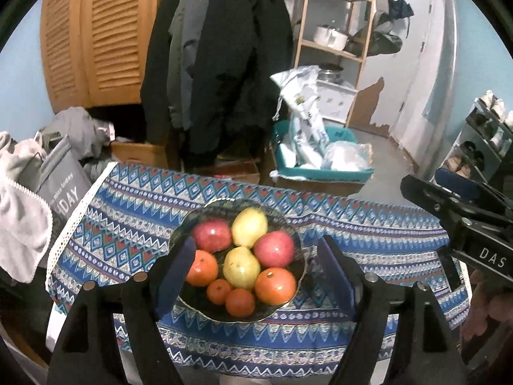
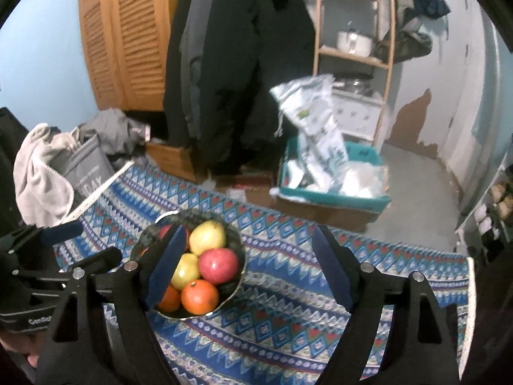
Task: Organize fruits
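A dark bowl [image 1: 290, 224] heaped with apples, pears and oranges sits on a blue patterned tablecloth [image 1: 368, 240], toward the table's left side. Above it, the left gripper [image 1: 256, 276] and the right gripper [image 2: 248, 269] both hang with fingers spread apart, grasping nothing. Coats [image 1: 221, 64] hang on the far wall.

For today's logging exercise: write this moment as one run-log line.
left claw: open, empty | right claw: open, empty | bowl: on patterned cloth, holding apples, pears, oranges | stage: fruits gathered
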Motion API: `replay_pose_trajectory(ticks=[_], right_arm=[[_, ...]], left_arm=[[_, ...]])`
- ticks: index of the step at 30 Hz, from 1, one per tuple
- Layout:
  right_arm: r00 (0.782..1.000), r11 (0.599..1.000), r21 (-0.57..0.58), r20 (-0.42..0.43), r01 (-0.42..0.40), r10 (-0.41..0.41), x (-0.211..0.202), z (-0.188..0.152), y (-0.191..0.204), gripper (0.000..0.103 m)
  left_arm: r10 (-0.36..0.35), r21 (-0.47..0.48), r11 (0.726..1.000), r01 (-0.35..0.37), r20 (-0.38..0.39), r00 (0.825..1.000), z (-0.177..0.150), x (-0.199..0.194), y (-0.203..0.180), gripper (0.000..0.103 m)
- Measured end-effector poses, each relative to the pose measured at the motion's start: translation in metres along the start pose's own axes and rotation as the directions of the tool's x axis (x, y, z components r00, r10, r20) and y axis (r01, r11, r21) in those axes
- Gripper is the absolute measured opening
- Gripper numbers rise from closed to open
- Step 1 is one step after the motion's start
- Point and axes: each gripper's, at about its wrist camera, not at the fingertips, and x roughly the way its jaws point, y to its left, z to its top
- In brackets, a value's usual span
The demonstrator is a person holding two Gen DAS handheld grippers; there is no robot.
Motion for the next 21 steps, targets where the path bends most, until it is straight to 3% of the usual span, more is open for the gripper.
replay_pose_trajectory(ticks=[13,21], right_arm=[[0.987,0.994,0.065,0.130,0.087,-0.095,-0.064,0.006,-0.034,0.086],[0.964,0.979,0.107,0.188,0.171,-0.189,-0.093,0.002,-0.058,0.087]], left_arm=[[-0.062,0.012,0.998,0.061,0.114,0.992,0.013,-0.038,-0.023,0.095],[-0.112,0.044,0.993,0.106,0.158,0.981,0.017,-0.053,-0.043,0.102]])
